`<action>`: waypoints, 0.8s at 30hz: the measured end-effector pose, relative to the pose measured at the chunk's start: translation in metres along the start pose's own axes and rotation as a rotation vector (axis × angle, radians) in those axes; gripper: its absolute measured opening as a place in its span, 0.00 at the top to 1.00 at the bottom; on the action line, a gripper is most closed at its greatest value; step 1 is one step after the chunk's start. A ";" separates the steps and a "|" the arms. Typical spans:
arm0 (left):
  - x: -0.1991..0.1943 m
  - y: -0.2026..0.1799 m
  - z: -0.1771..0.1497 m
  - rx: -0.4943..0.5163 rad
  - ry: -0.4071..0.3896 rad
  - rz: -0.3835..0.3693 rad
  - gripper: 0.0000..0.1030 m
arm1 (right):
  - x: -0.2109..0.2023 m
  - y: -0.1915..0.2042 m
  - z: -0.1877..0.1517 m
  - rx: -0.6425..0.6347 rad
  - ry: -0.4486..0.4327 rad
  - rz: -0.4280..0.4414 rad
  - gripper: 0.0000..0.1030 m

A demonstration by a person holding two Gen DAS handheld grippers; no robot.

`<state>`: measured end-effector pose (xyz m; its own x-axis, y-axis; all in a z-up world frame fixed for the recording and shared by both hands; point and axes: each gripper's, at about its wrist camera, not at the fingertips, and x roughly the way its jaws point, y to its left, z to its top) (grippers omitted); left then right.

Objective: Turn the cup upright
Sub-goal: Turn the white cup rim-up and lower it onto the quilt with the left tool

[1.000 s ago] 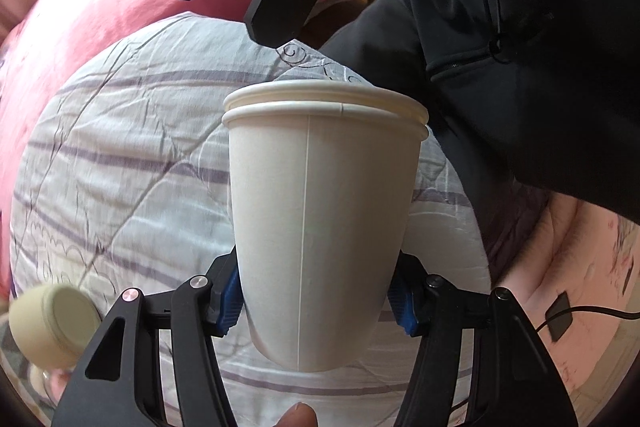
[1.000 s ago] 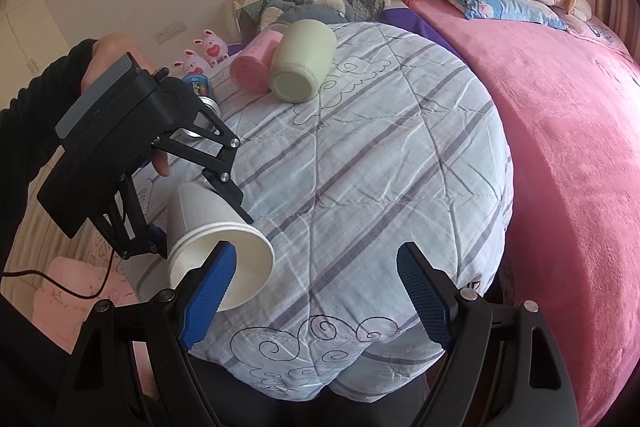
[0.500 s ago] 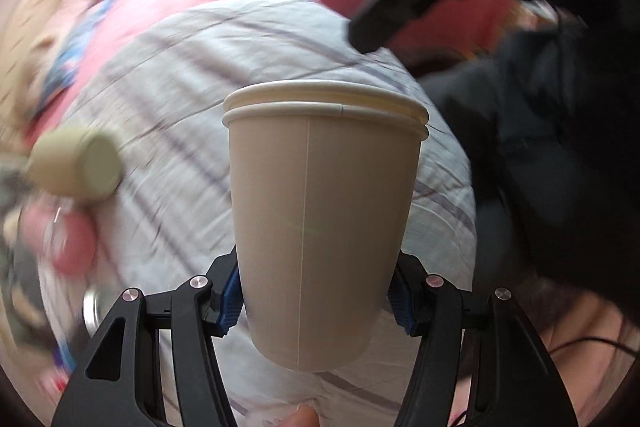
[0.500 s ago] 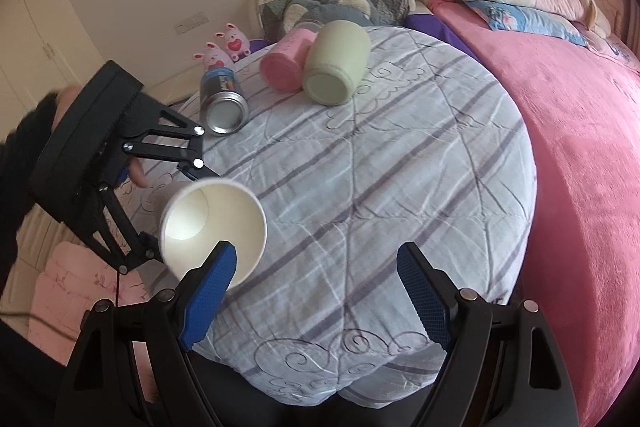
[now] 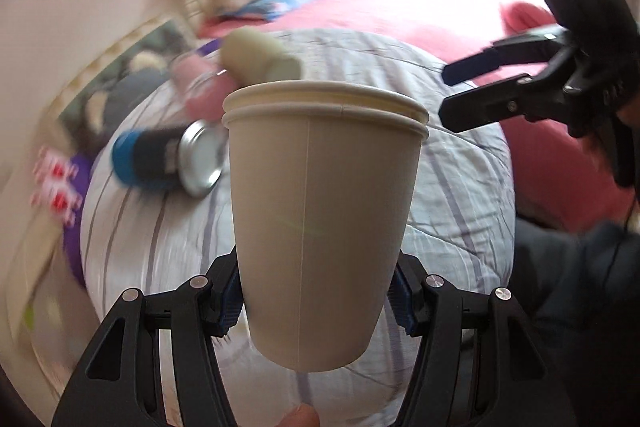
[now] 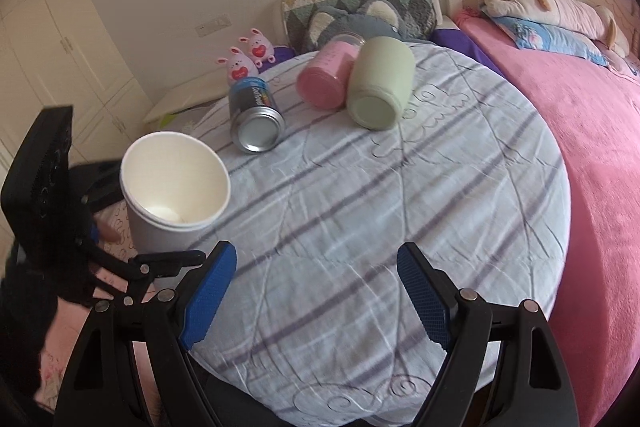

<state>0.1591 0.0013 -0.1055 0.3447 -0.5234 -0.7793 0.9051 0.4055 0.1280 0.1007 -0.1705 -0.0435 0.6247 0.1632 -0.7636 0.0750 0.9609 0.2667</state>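
My left gripper [image 5: 316,301] is shut on a white paper cup [image 5: 320,219], gripping it near its base. In the right wrist view the cup [image 6: 174,195] is at the left edge of the striped quilt, nearly upright with its mouth up and tipped toward the camera. I cannot tell whether its base touches the quilt. The left gripper's black body [image 6: 44,211] is beside it. My right gripper [image 6: 316,293] is open and empty over the near part of the quilt; it also shows at the upper right of the left wrist view [image 5: 504,83].
On the round striped quilt [image 6: 400,207] lie a blue-labelled metal can [image 6: 256,115], a pink jar [image 6: 330,75] and a pale green cup [image 6: 380,83], all on their sides at the far end. A pink blanket [image 6: 592,131] lies right. Soft toys and a cushion lie behind.
My left gripper has turned the paper cup from lying sideways, mouth toward the right gripper, to nearly upright, mouth up. The right gripper stayed open.
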 end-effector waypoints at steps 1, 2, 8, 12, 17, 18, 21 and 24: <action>-0.001 -0.001 -0.002 -0.036 -0.007 0.018 0.41 | 0.001 0.001 0.001 -0.005 -0.001 0.000 0.19; -0.002 -0.002 -0.004 -0.077 -0.015 0.032 0.41 | 0.001 0.002 0.002 -0.011 -0.003 0.005 0.19; -0.008 0.007 -0.010 -0.320 -0.070 0.084 0.41 | 0.002 -0.001 0.008 -0.030 -0.016 0.002 0.19; -0.008 0.009 -0.010 -0.480 -0.097 0.163 0.41 | 0.004 -0.008 0.011 -0.034 -0.031 -0.005 0.19; -0.007 -0.002 -0.015 -0.587 -0.114 0.268 0.41 | 0.005 -0.011 0.010 -0.039 -0.040 -0.004 0.19; -0.006 -0.003 -0.017 -0.606 -0.119 0.285 0.41 | 0.006 -0.011 0.010 -0.041 -0.041 0.000 0.19; -0.006 -0.007 -0.021 -0.654 -0.135 0.319 0.41 | 0.006 -0.013 0.010 -0.040 -0.040 0.012 0.19; -0.004 -0.009 -0.019 -0.673 -0.154 0.349 0.41 | 0.007 -0.013 0.009 -0.045 -0.038 0.020 0.19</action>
<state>0.1453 0.0140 -0.1156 0.6575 -0.3602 -0.6618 0.4087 0.9084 -0.0883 0.1115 -0.1835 -0.0471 0.6547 0.1747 -0.7354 0.0279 0.9667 0.2544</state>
